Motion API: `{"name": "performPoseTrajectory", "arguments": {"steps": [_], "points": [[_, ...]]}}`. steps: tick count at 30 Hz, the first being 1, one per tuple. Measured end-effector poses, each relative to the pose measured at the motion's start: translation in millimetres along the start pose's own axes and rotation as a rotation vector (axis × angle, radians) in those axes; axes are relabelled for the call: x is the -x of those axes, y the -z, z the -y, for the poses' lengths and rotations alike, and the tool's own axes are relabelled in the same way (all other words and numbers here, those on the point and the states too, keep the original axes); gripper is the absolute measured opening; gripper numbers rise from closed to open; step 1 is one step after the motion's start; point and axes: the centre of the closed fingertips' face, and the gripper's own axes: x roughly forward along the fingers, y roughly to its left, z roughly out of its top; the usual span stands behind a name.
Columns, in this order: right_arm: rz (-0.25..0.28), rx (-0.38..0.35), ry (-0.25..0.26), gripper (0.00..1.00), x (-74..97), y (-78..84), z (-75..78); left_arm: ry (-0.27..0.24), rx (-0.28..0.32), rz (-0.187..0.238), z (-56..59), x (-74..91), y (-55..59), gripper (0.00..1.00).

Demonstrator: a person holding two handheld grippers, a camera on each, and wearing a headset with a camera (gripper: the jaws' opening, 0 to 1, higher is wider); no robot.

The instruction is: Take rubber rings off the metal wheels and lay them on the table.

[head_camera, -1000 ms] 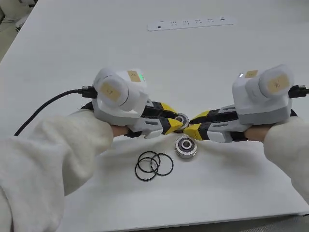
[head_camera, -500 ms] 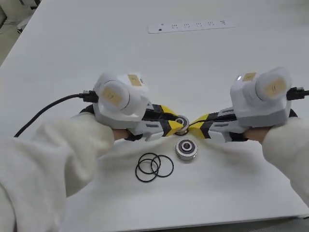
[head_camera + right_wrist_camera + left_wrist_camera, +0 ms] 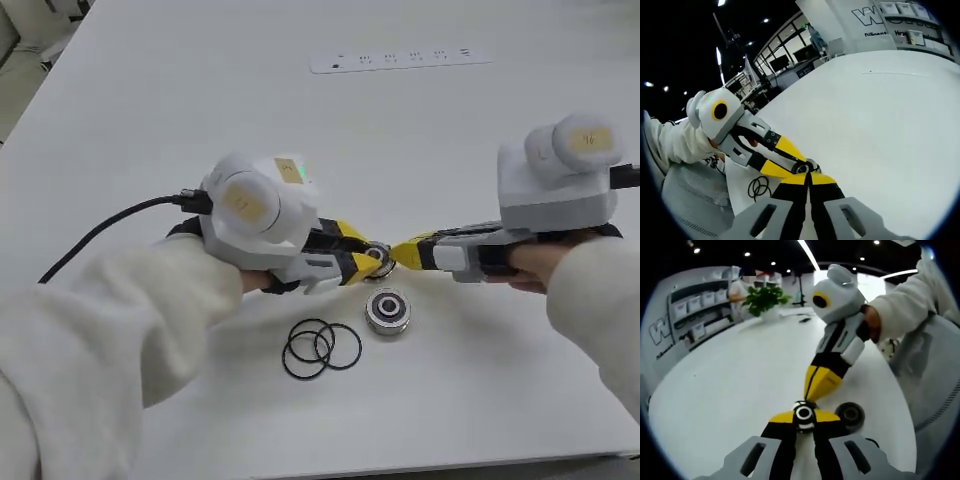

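left gripper (image 3: pixel 365 264) clamped on wheel (image 3: pixel 378 257), right gripper (image 3: pixel 399 255) closed at its rim, can't tell if it has anything pinched; hold left rigid, peel right straight away; left gripper view gives the clamp face-on, head view adds loose rings (image 3: pixel 320 346) and second wheel (image 3: pixel 387 310) just nearside of the tips.

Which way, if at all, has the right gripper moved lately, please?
Yes: the right gripper has moved up the head view, away from the loose wheel.
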Motion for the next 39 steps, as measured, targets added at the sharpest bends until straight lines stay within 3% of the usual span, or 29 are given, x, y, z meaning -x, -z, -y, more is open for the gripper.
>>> {"name": "performPoseTrajectory", "arguments": {"steps": [2,3,4,5,6,8,12,13,16,20,24,30,36,39], "points": [[0.015,0.027,-0.036,0.0,-2.6,-4.9,-11.1,-0.002,0.002,-0.003,-0.5,-0.2,0.6,0.13],[0.075,0.005,-0.135,0.0,-3.2,-18.1,-31.1,-0.007,0.006,0.002,-0.7,-0.8,0.3,0.13],[0.077,-0.012,-0.088,0.0,-4.2,-20.6,-28.5,-0.01,0.007,0.004,-0.9,-0.7,0.6,0.13],[0.008,0.104,-0.012,0.0,-4.2,-11.9,-14.5,-0.014,0.015,0.009,-1.3,-0.8,0.6,0.13],[0.02,0.12,-0.026,0.0,-4.8,-12.2,-17.3,-0.016,0.018,0.018,-1.6,-0.5,0.9,0.13],[0.028,0.039,-0.034,0.0,-5.2,-8.9,-15.5,-0.021,0.036,0.034,-1.6,0.1,0.7,0.13],[0.005,0.016,0.007,0.0,-2.9,-0.9,0.1,-0.012,0.061,0.028,-0.1,0.9,-0.5,0.14],[0.004,0.004,0.007,0.0,-3.2,-0.3,1.8,-0.012,0.063,0.024,-0.1,0.7,-1.0,0.14],[0.0,-0.024,-0.004,0.0,-1.6,-0.2,1.0,-0.007,-0.011,-0.016,2.7,3.5,-0.9,0.14],[0.021,-0.027,-0.004,0.0,3.5,-6.8,0.5,0.023,-0.002,-0.03,9.3,8.6,-1.5,0.26],[0.044,-0.048,-0.016,0.0,8.9,-11.7,0.4,0.031,-0.025,-0.025,13.5,18.2,-4.4,0.29],[0.088,-0.081,-0.018,0.0,19.5,-23.0,1.5,0.011,-0.045,-0.018,14.5,40.7,-8.6,0.47],[0.122,-0.086,-0.025,0.0,26.6,-33.7,-3.5,-0.017,-0.036,0.001,12.0,65.1,-15.7,0.56],[0.13,-0.091,-0.05,0.0,28.5,-38.3,-10.9,-0.028,-0.047,0.014,12.0,75.6,-21.2,0.56]]}}
